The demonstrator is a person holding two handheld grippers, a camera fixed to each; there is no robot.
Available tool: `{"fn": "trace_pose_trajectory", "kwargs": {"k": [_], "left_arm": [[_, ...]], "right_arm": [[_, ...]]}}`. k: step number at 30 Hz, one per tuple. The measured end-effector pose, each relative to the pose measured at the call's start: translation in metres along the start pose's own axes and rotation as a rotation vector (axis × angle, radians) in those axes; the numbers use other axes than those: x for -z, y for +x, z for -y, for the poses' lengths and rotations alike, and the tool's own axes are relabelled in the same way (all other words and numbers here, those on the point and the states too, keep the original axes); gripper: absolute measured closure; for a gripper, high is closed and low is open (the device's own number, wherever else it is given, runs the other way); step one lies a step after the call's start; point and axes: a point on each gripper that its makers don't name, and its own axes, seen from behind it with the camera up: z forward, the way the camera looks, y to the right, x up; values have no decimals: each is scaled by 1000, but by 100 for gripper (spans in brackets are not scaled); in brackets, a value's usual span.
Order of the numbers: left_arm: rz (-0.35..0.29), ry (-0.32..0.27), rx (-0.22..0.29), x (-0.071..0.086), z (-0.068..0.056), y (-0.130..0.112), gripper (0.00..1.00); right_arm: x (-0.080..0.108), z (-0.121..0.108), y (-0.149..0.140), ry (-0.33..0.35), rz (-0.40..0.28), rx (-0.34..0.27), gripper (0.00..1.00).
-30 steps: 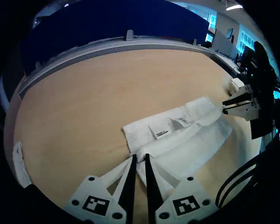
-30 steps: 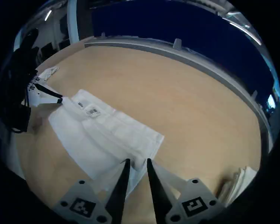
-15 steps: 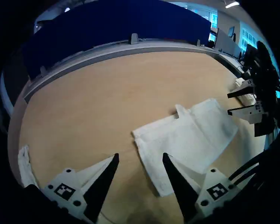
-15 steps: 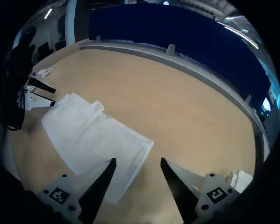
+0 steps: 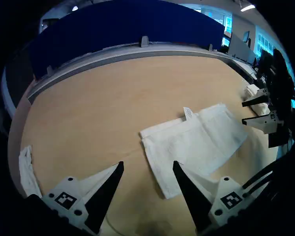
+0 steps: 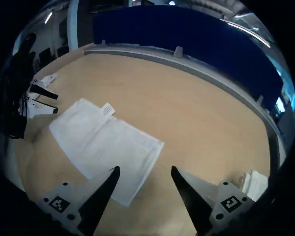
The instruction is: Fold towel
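White terry towel (image 5: 194, 141), folded flat on the wooden table (image 5: 88, 106)
Soft, light and floppy, it should lift best pinched at its corners or near edge; left gripper (image 5: 147, 163) and right gripper (image 6: 144, 168) hang at opposite ends, both spread wide, grasping nothing

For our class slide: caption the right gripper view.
Open right tongs hover near a folded white towel on the wooden table.

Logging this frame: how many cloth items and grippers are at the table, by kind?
Folded white towel: 1
Other white cloths: 2 (left-edge cloth, right-edge cloth)
Grippers: 2 (left gripper, right gripper), both open
Total: 5
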Motion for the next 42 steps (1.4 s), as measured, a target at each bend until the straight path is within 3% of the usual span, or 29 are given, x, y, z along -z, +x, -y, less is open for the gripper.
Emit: {"fn": "trace_pose_trajectory", "kwargs": {"k": [9, 18, 24, 33, 42], "left_arm": [[7, 16, 18, 24, -4, -26, 7], [15, 31, 42, 36, -4, -44, 7], [11, 58, 65, 45, 2, -50, 7], [12, 122, 120, 75, 19, -72, 7], [22, 162, 169, 96, 28, -93, 7]], "right_arm": [[19, 12, -22, 9, 19, 4, 0], [30, 17, -34, 12, 24, 6, 0], [28, 20, -35, 30, 26, 22, 0], [24, 29, -39, 81, 43, 83, 0], [21, 33, -47, 103, 61, 121, 3]]}}
